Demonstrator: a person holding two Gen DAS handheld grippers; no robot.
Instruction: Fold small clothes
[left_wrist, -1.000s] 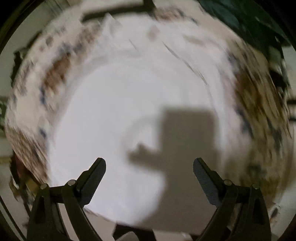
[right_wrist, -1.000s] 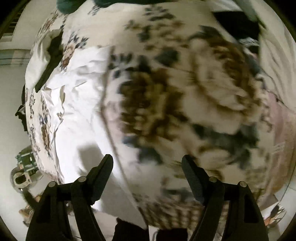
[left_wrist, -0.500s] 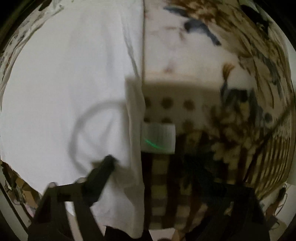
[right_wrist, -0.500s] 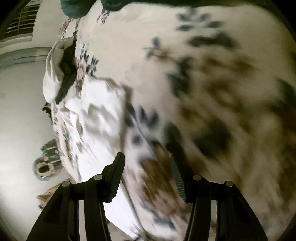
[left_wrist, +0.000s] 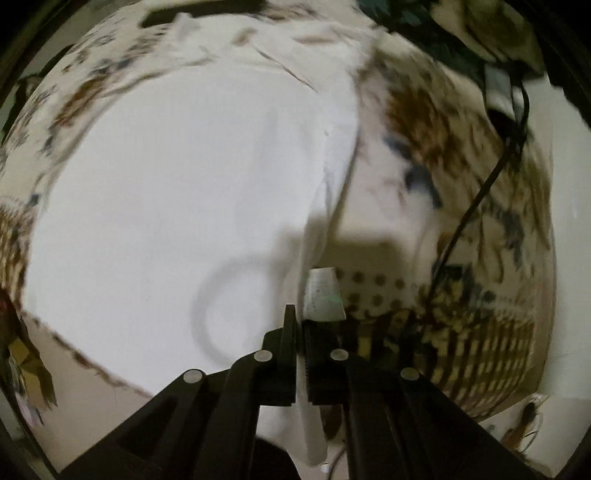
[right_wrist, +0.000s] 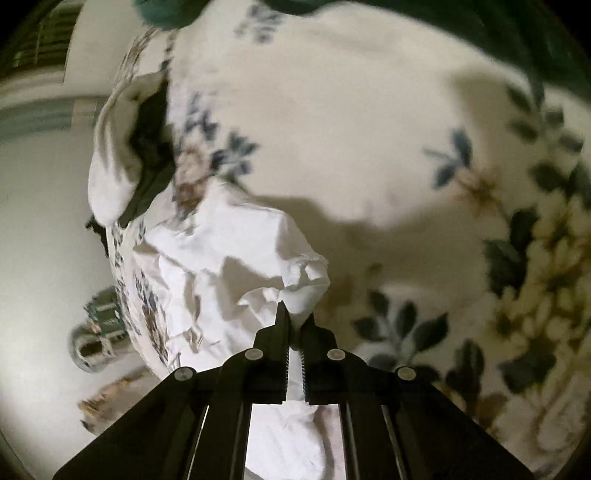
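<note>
- Left gripper (left_wrist: 300, 314): my jaws are pinched tight on the side hem of the white garment (left_wrist: 177, 206), right by its care label (left_wrist: 323, 295).
- Right gripper (right_wrist: 295, 321): jaws clamped narrow on a bunched fold of the same white garment (right_wrist: 229, 273); cloth shows between the toothed pads.
- Garment lies on the floral bedspread (left_wrist: 461, 177), near the bed's edge; floor is visible past it in both views.
- Step in hand, my read: both edge grips are set, next is lifting and carrying that edge over for a fold.
- To do it well: raise both hands together, keep the held edge taut between them, lay it down square to the far edge, release only once flat.
- Risk: right grip holds a crumpled wad, not a clean hem, so the fold may come out skewed. The thin hem on the left could slip.
- Garment look: plain white, thin, smooth and flat under the left camera, heavily creased near the right gripper. Exact type I can't tell.
- A dark cable (left_wrist: 476, 199) crosses the bedspread, apart from the garment.
</note>
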